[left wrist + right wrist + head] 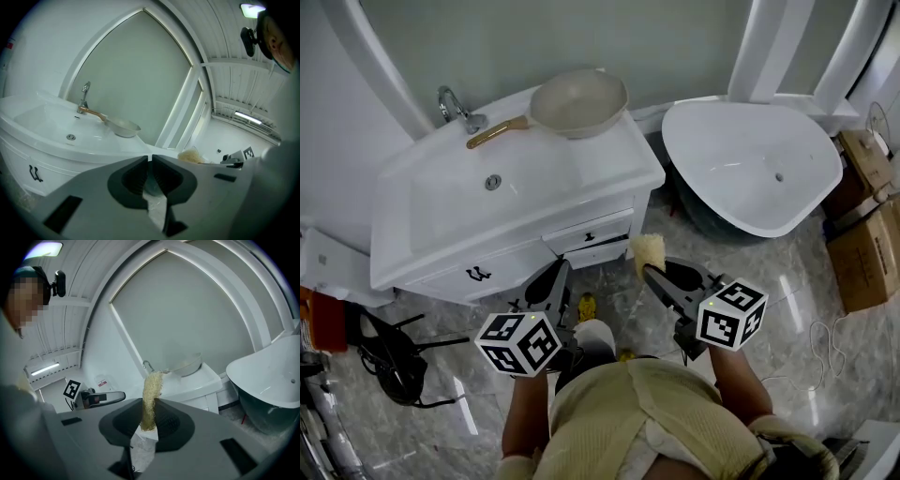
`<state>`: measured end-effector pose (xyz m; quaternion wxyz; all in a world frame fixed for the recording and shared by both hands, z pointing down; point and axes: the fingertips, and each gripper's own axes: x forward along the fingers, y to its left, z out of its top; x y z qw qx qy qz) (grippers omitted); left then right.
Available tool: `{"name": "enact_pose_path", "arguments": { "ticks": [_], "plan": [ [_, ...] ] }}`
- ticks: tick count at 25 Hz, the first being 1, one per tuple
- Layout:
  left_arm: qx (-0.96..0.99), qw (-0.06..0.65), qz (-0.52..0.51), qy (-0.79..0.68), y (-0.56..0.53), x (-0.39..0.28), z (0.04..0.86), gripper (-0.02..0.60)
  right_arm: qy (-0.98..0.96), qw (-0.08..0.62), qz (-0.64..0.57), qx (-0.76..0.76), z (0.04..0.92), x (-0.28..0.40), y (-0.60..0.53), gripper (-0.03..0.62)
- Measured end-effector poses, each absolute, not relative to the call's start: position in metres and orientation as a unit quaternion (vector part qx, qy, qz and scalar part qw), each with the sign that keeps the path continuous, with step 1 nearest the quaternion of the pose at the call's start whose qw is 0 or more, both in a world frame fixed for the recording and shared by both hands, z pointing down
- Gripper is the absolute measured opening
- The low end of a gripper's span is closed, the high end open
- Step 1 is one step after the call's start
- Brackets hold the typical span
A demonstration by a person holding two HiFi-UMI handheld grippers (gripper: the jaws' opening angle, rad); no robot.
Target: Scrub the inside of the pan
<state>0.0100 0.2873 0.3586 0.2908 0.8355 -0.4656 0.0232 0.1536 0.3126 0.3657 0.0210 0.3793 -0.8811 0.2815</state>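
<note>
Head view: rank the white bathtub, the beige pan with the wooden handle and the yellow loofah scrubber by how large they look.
1. White bathtub, clearly largest.
2. Beige pan with wooden handle.
3. Yellow loofah scrubber, smallest even though nearest the camera.

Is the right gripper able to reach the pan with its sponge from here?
Probably not yet. The right gripper, shut on the sponge, hangs short of the cabinet, and the pan sits at the back of its top. Nothing blocks the way, though.
</note>
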Motion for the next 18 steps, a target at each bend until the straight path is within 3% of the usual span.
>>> {"name": "enact_pose_path", "arguments": {
  "ticks": [18],
  "plan": [
    [0.853,0.296,0.008,-0.429,0.148,-0.049,0.354,0.078,-0.879,0.041,0.280,0.384,0.358,0.090,0.171,0.081]
  ]
}}
